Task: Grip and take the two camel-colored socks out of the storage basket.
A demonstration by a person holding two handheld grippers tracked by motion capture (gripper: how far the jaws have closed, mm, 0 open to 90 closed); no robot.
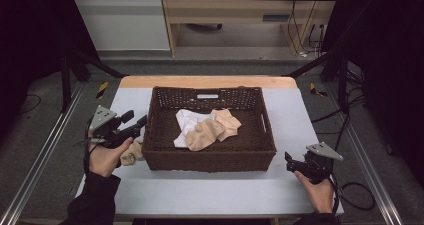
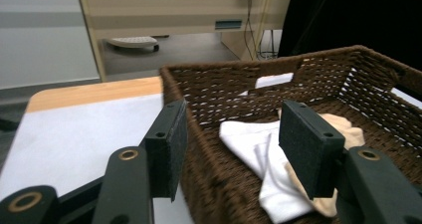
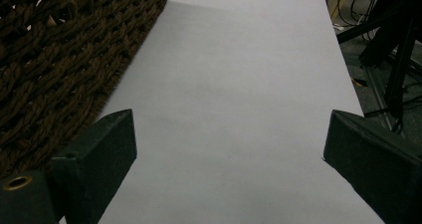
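A dark brown wicker basket stands in the middle of the white-topped table. In it lie a crumpled white cloth and beige cloths heaped together. Another beige piece lies on the table by the basket's left wall, beside my left hand. My left gripper hovers at that wall, open and holding nothing. In the left gripper view the left gripper has its jaws either side of the basket rim, with the white cloth beyond. My right gripper rests open at the basket's near right corner.
In the right gripper view the right gripper faces bare white table, with the basket wall at the left. Black frame bars and cables surround the table. A wooden desk stands beyond the far edge.
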